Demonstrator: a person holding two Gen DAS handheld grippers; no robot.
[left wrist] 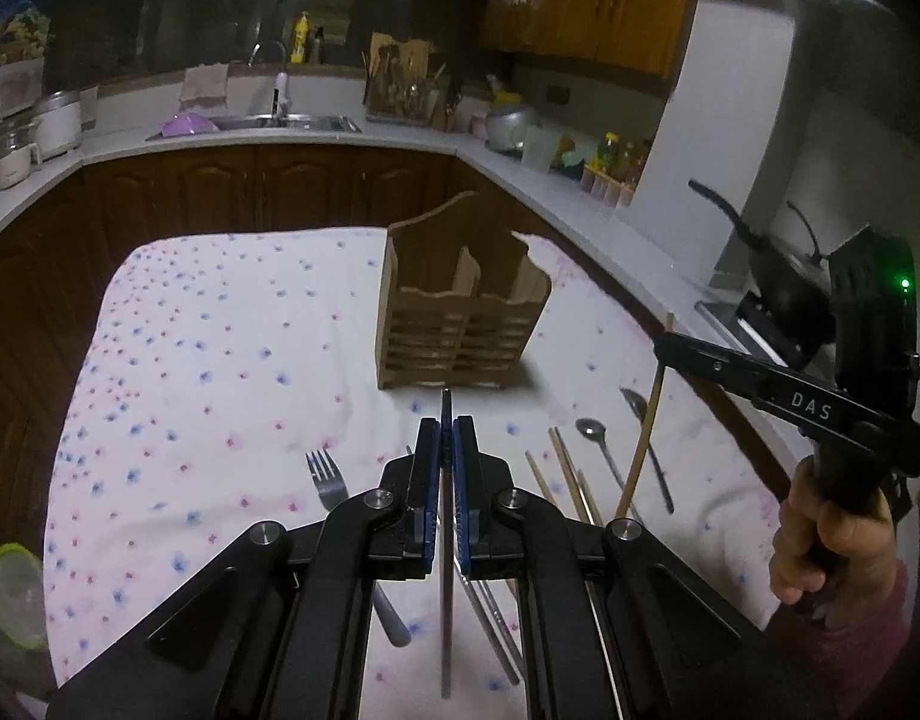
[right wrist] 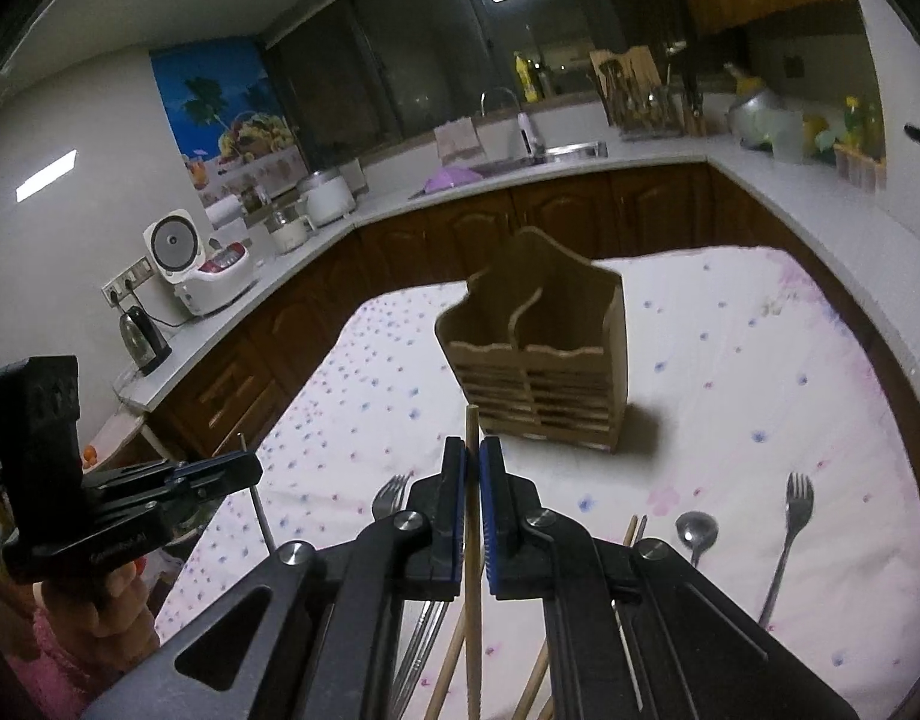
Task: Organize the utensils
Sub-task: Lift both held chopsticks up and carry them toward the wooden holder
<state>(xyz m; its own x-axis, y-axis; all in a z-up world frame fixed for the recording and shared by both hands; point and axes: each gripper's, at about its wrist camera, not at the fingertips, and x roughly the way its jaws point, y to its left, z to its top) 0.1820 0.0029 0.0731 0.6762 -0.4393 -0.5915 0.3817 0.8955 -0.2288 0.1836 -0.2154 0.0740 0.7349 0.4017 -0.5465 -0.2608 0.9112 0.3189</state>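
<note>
A wooden two-compartment utensil holder [left wrist: 463,315] [right wrist: 535,378] stands on the flower-print cloth [left wrist: 219,360]. My left gripper [left wrist: 446,438] is shut on a thin metal chopstick [left wrist: 446,612], held above the cloth in front of the holder. My right gripper [right wrist: 473,456] is shut on a wooden chopstick [right wrist: 472,600]; it shows in the left wrist view [left wrist: 664,348] with the chopstick [left wrist: 643,438] hanging down. Forks [left wrist: 326,480] [right wrist: 793,534], spoons [left wrist: 598,444] [right wrist: 695,531] and more chopsticks [left wrist: 565,474] lie on the cloth.
A kitchen counter [left wrist: 399,132] with a sink [left wrist: 267,123], rice cookers [right wrist: 201,264], jars and bottles wraps around the table. A green-rimmed lid [left wrist: 15,594] sits at the left edge. A black pan [left wrist: 778,282] stands at the right.
</note>
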